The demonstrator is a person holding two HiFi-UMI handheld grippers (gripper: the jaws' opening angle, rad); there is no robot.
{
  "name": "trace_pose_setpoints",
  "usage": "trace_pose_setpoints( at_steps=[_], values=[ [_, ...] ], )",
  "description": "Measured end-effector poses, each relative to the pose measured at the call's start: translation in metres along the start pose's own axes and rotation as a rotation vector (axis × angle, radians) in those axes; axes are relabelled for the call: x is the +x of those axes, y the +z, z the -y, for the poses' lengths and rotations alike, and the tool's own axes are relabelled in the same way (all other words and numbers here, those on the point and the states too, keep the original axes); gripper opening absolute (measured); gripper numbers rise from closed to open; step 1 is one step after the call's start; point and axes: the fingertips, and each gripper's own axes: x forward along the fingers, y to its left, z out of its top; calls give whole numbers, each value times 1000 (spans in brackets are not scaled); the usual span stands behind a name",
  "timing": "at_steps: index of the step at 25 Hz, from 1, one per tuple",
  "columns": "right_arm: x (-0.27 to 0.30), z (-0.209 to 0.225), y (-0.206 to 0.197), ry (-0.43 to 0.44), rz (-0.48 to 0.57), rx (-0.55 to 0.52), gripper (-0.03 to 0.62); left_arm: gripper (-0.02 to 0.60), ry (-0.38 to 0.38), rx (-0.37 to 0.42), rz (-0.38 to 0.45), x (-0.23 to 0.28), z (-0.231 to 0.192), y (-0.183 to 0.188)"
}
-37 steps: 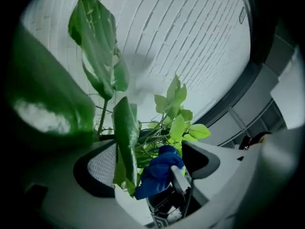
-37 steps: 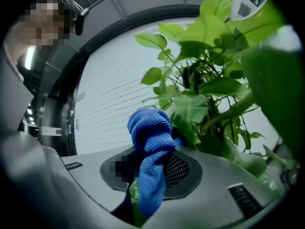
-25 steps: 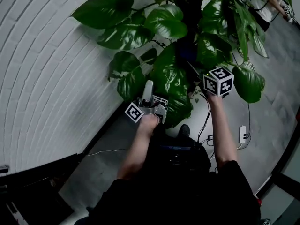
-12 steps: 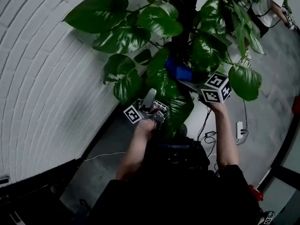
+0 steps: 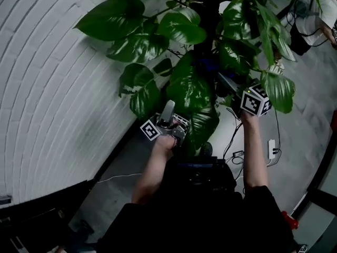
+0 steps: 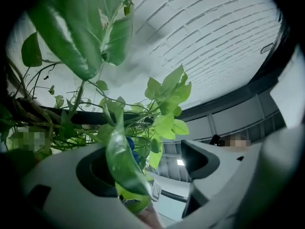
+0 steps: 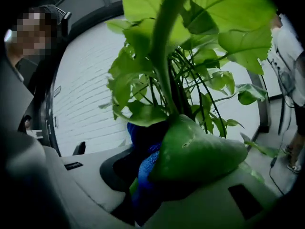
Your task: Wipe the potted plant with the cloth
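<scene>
The potted plant [image 5: 187, 86] has big glossy green leaves on a dark central stem. My left gripper [image 5: 168, 116] reaches up under a lower leaf, jaws open. In the left gripper view one narrow leaf [image 6: 121, 161] hangs between the jaws of the left gripper [image 6: 148, 168], close to the left one and clear of the right. My right gripper [image 5: 231, 86] points into the foliage further right. In the right gripper view the right gripper [image 7: 152, 178] is shut on the blue cloth [image 7: 145, 168], and a thick green leaf [image 7: 200, 151] lies against the cloth. Leaves mostly hide the cloth in the head view.
A white brick wall [image 5: 58, 88] curves along the left. On the grey floor to the right lie cables and a power strip [image 5: 272, 151]. Another person [image 5: 316, 4] stands at the upper right. More leaves [image 5: 276, 91] hang right beside the right gripper.
The right gripper has moved right and deeper into the leaves, and the blue cloth that showed half a second ago is now hidden. The left gripper has hardly moved.
</scene>
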Motion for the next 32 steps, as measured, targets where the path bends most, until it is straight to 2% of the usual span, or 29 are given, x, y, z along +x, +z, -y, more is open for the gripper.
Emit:
trace_pose_setpoints(
  at_steps=[4, 9, 12, 19, 24, 27, 30, 32],
  values=[
    [21, 18, -25, -21, -93, 10, 121, 408, -17, -5, -16, 4, 5, -6],
    [33, -6, -69, 119, -216, 66, 121, 399, -42, -22, -24, 4, 11, -8],
    [27, -18, -87, 181, -224, 106, 121, 396, -49, -29, -20, 1, 12, -7],
    [9, -60, -97, 303, -216, 69, 121, 396, -54, -39, 7, -3, 15, -3],
    [-5, -84, -106, 348, -222, 61, 121, 396, -58, -40, 7, -4, 19, -3],
    [-16, -97, -109, 378, -247, 22, 121, 396, -56, -32, 8, -3, 20, -4],
    [-33, -108, -98, 399, -240, -22, 121, 396, -50, -17, 4, -3, 21, -3],
    [-44, -107, -71, 376, -168, -29, 121, 396, -46, -1, -9, -3, 22, -3]
  ],
)
